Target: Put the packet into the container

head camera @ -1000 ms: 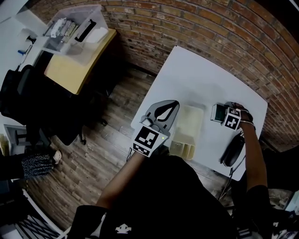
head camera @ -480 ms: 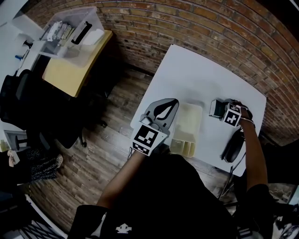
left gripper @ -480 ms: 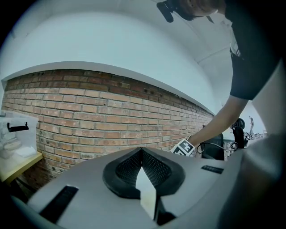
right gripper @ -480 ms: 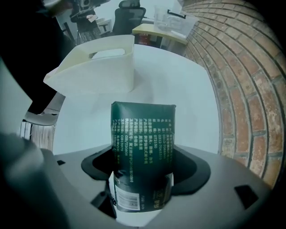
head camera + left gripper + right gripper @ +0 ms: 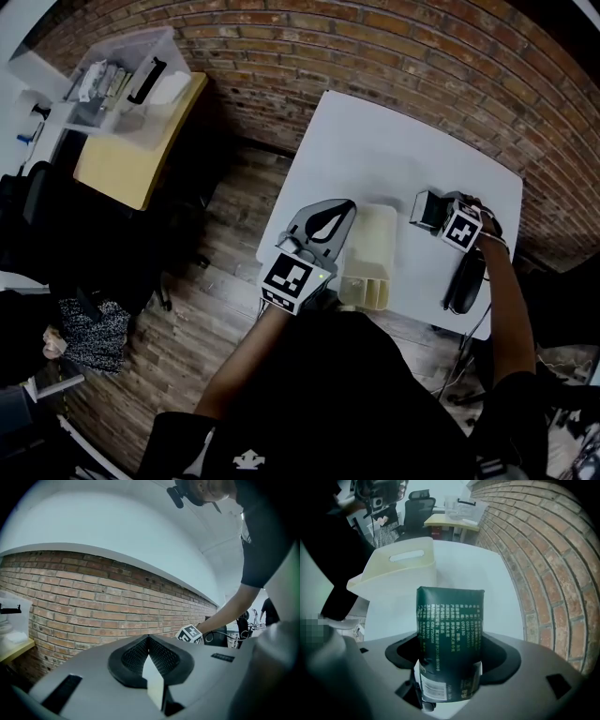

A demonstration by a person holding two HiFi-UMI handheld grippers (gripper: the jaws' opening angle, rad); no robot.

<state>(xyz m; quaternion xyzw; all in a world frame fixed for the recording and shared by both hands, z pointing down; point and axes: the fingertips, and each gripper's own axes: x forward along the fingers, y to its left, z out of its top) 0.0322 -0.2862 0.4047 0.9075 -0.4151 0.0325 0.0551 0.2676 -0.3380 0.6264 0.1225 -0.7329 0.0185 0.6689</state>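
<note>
So the right gripper point(image 5: 451, 654) is pointing straight down and pinching a dark green packet with white print point(image 5: 450, 620). Its jaws have just been closing, the packet sits right between them, and both sides are squeezed against it. The packet is over the right part of the white square surface point(image 5: 375, 159), to the right of the cream rectangular plastic container with a slot handle point(image 5: 384, 573). It's clearly apart from the container and not inside it.

The container sits toward the near-left part of the surface. The left gripper point(image 5: 148, 638) is right alongside the container's left side, pointing roughly level. Its jaws are pressed together at the tips with nothing in them. Can't tell if it actually touches the container, tbh.

There's also a black oblong thing point(image 5: 466, 281) lying near the right edge, on the near side of the right gripper. A red brick wall point(image 5: 422, 66) runs along the far side.
</note>
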